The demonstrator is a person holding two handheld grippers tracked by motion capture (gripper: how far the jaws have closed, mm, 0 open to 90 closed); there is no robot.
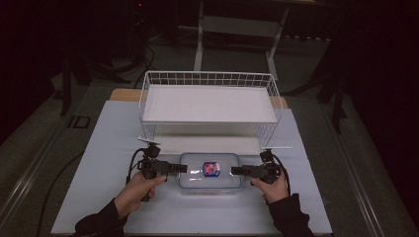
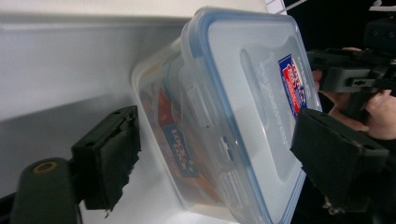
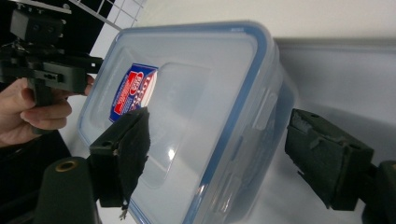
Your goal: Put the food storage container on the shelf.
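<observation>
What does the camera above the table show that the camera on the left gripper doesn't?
The high view adds the white wire rack behind the box, the pale mat beneath it and both hands, with the left gripper and right gripper at opposite ends. The left gripper view adds the printed label on the box's side wall and a lid clip. Both share the clear lidded box and its red-and-blue lid sticker.

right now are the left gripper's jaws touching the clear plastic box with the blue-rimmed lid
Apart. The left gripper view shows the left gripper straddling the clear plastic box, with bare table between one jaw and its wall.
</observation>
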